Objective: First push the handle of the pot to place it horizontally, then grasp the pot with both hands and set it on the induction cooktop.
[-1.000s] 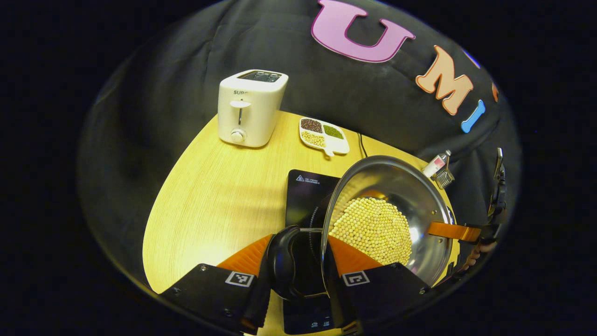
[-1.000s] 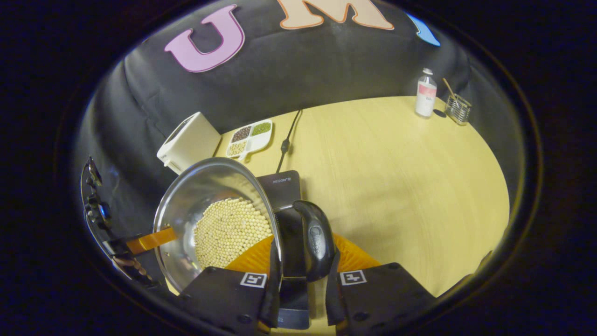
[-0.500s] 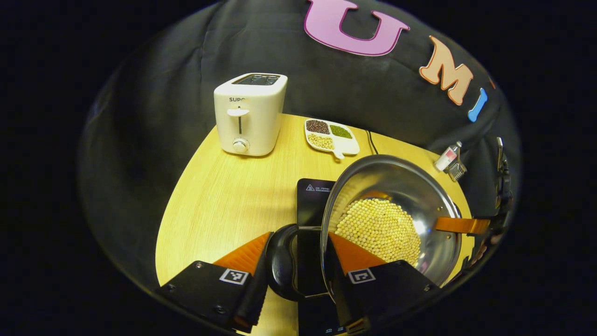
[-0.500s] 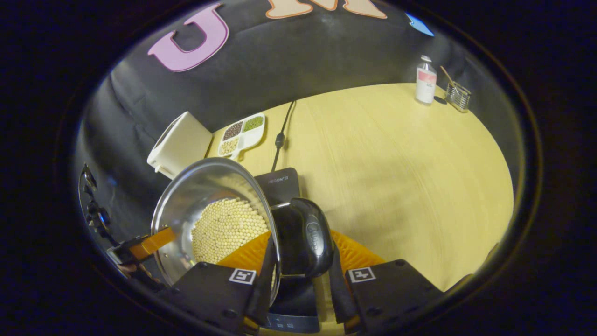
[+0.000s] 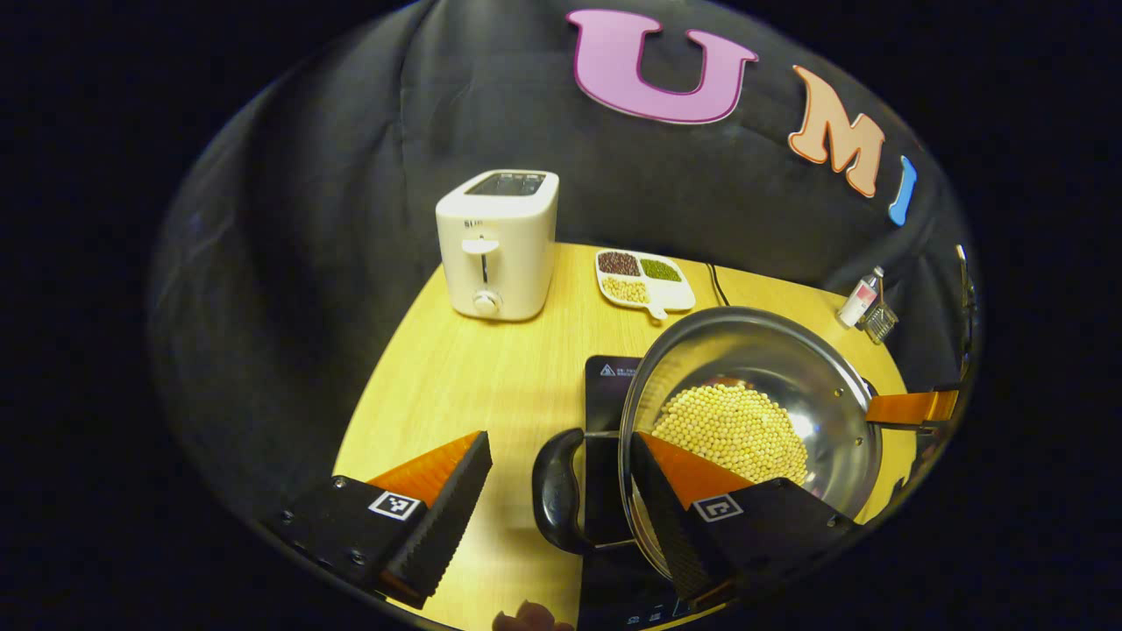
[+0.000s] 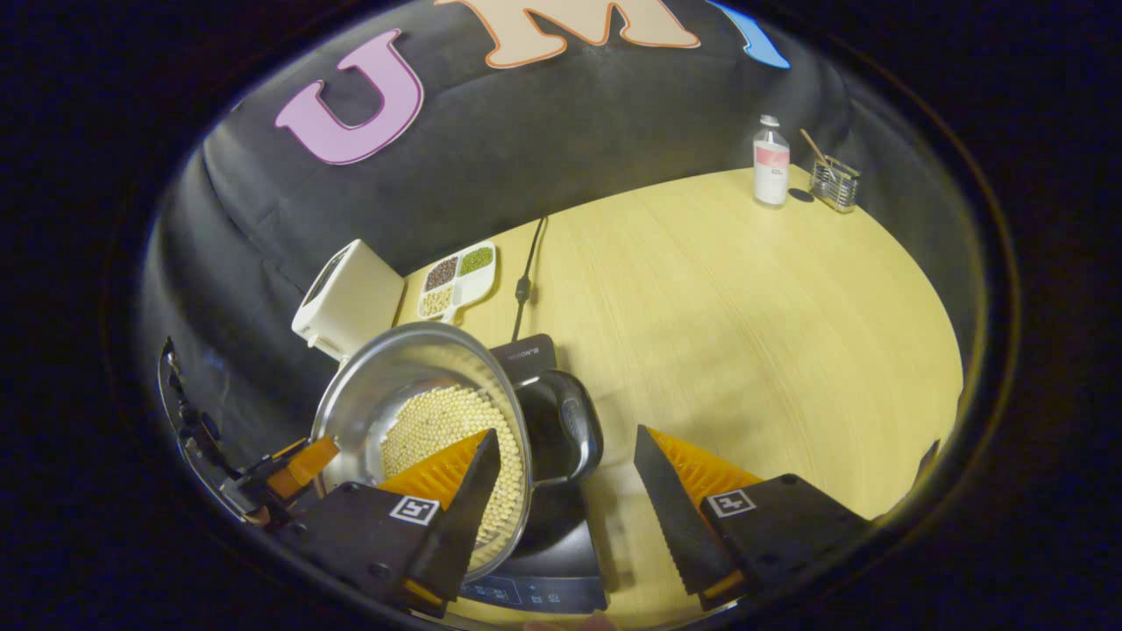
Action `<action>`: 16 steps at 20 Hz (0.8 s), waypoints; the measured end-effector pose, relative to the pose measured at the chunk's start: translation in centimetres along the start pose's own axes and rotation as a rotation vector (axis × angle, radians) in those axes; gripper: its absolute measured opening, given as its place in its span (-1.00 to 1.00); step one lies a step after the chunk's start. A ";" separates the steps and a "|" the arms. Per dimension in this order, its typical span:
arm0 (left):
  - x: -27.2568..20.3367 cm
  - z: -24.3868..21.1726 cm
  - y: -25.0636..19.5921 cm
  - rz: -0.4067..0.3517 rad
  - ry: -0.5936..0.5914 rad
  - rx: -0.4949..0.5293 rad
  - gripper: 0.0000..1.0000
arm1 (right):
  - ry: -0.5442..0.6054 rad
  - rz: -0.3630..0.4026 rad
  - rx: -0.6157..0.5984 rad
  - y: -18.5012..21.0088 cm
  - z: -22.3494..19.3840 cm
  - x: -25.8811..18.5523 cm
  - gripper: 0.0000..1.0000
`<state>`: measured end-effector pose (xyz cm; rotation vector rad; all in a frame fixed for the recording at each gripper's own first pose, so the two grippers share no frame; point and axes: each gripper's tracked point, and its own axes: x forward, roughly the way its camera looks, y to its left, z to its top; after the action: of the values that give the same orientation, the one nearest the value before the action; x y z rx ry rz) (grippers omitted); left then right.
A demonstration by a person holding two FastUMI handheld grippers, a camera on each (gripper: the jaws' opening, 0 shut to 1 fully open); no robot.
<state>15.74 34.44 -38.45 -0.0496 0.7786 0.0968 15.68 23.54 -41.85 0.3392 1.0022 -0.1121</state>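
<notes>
A steel pot (image 5: 763, 350) with pale beans in it rests on the black induction cooktop (image 5: 607, 386). My left gripper (image 5: 560, 436) is open. One black loop handle (image 5: 554, 499) lies loose between its fingers, touched by neither. In the right gripper view the pot (image 6: 394, 377) sits on the cooktop (image 6: 530, 352), and the other black handle (image 6: 571, 419) lies just ahead of my open right gripper (image 6: 565, 431). The far gripper appears beyond the pot in each view: the right gripper (image 5: 912, 407) and the left gripper (image 6: 298, 460).
A white toaster (image 5: 498, 245) and a divided dish of beans (image 5: 644, 279) stand at the back of the wooden table (image 6: 745, 298). A small bottle (image 6: 771, 162) and a wire holder (image 6: 833, 182) stand at the far corner. The cooktop's cord (image 6: 524, 280) runs toward the wall.
Both grippers have opened, let go of the pot's handles and drawn back a little. The pot has come down level onto the cooktop.
</notes>
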 end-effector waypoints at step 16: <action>-11.0 0.5 -6.4 0.048 -0.178 -0.027 0.92 | -0.275 0.059 -0.224 -5.7 2.5 -10.9 0.91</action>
<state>8.99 27.38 -30.33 -0.0473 0.6005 0.1557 10.45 16.62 -32.76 0.1426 0.7229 0.0081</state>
